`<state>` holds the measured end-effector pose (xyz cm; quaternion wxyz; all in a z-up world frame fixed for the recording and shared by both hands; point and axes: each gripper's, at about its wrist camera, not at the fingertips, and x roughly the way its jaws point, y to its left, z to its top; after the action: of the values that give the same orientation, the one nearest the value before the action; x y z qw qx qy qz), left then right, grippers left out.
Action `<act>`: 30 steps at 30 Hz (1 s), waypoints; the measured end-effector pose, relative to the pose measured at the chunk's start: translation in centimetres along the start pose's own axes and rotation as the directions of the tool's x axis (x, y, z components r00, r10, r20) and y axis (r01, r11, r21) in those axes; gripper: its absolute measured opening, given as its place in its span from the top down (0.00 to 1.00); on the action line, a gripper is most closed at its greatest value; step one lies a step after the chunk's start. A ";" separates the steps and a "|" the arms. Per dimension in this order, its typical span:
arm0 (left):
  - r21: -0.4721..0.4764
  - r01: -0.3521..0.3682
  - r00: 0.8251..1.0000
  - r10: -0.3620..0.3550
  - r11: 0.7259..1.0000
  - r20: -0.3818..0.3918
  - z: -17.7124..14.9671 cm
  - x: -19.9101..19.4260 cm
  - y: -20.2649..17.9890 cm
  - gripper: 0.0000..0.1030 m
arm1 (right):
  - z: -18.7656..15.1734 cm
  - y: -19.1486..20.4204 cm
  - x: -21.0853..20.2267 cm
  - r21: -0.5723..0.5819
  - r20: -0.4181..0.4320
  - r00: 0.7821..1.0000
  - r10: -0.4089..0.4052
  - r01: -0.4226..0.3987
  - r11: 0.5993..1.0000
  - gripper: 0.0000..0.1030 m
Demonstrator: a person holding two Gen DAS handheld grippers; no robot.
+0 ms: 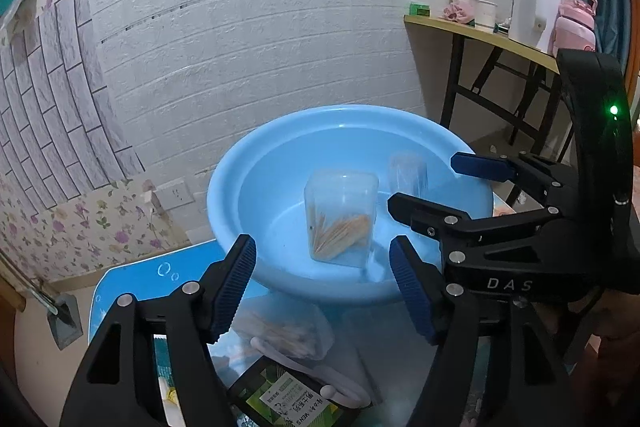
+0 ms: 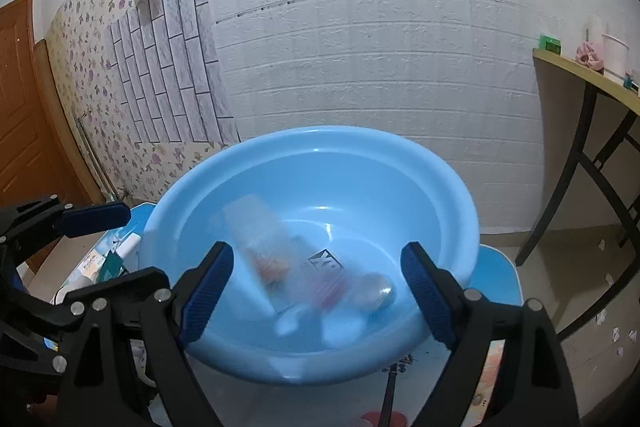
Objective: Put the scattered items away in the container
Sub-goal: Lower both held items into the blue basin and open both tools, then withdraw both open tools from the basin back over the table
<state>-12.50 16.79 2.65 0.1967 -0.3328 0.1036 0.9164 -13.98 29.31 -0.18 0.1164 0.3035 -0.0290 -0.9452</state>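
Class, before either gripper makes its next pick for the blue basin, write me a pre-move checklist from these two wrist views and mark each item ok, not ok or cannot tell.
1. Left gripper free to pick: ok; jaws apart, nothing between them.
2. Right gripper free to pick: ok; jaws apart, empty.
3. Blue basin has room: ok; much of its floor is bare.
4. Clear toothpick box is inside the basin: ok; whether it has settled, cannot tell, as the right wrist view shows it blurred.
5. All items tidied: not ok; a clear bag, white hook and dark packet lie outside the basin.
6. Grippers clear of each other: cannot tell; they are close together.
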 end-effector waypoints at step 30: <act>-0.076 -0.043 0.999 0.046 0.996 0.028 -8.1 -8.7 0.9 0.16 | -4.8 0.9 -8.5 -0.003 -0.011 0.998 -0.065 0.065 0.998 0.16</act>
<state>-2.11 10.84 2.22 0.1651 -0.3238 0.0734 0.9287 -4.30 30.49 0.88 0.0860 0.3095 -0.0173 -0.9468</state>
